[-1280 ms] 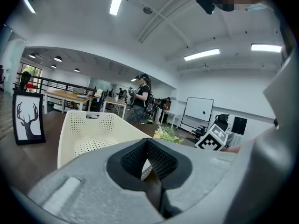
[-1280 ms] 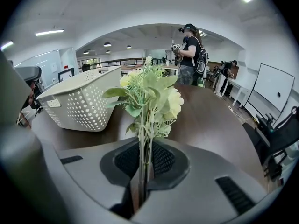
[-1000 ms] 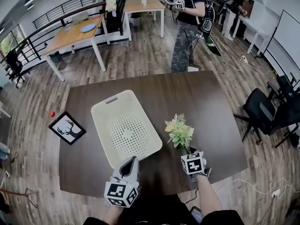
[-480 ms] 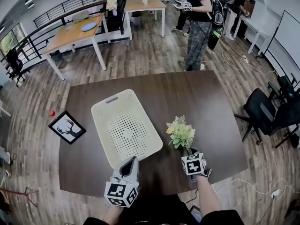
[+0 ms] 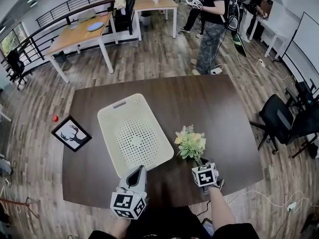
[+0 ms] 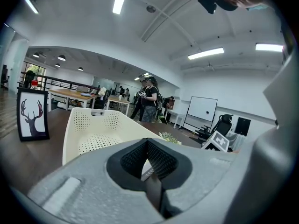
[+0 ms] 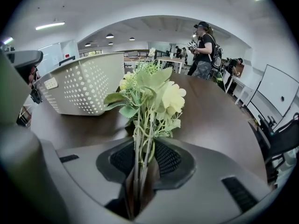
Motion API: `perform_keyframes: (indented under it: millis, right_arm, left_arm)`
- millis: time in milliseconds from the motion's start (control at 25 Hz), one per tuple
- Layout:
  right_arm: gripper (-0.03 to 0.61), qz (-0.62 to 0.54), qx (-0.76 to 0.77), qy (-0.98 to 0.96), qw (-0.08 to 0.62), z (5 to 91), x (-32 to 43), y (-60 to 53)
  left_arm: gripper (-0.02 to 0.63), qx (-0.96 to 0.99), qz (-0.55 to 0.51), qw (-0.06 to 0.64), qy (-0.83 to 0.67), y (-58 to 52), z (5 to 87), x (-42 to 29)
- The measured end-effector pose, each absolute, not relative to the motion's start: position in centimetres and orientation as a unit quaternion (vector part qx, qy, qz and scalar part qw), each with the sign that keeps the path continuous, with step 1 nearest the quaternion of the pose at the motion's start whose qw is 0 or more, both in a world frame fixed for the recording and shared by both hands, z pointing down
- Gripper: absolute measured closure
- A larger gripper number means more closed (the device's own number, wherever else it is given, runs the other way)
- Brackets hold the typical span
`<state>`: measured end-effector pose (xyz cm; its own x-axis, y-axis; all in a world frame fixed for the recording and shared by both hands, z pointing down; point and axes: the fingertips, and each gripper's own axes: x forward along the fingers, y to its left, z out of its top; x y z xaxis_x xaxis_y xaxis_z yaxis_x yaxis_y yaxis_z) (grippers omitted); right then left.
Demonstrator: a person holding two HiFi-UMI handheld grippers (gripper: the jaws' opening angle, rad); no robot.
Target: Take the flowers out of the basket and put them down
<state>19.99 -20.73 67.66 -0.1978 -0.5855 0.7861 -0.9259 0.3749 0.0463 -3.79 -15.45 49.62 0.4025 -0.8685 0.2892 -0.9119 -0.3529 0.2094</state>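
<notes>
1. The right gripper (image 7: 139,190) had just been opening its jaws; the stems of the flowers (image 7: 150,94) sat loosely between them.
2. The left gripper (image 6: 149,174) was pinched on the near rim of the basket (image 5: 110,114).
3. The flowers lay on the table (image 5: 219,111), just right of the basket and outside it.
4. Judged light and soft, with heads that crush easily; best held at the bundled stems.

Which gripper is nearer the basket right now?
Left. The left gripper clamps the basket's near rim; the right gripper sits apart to its right, jaws just opening around the flowers' stems.
</notes>
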Motion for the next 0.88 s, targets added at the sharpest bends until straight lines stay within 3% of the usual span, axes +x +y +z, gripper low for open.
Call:
perform_keyframes:
  millis: [320,520,880]
  right_arm:
    - [0.366,0.274,0.475,-0.758,0.353,68.1,18.2,-19.9]
    - [0.242,0.284,0.439,-0.783,0.339,67.9,16.6,-19.3]
    - [0.192,0.271,0.447,-0.794,0.31,65.8,16.1,-19.4]
  left_arm:
    - [0.61,0.822,0.064,0.173,-0.539,-15.3,49.9,-3.7]
    - [0.611,0.822,0.063,0.173,-0.538,-15.5,49.9,-3.8]
    - [0.611,0.824,0.059,0.172,-0.537,-14.9,49.8,-3.9]
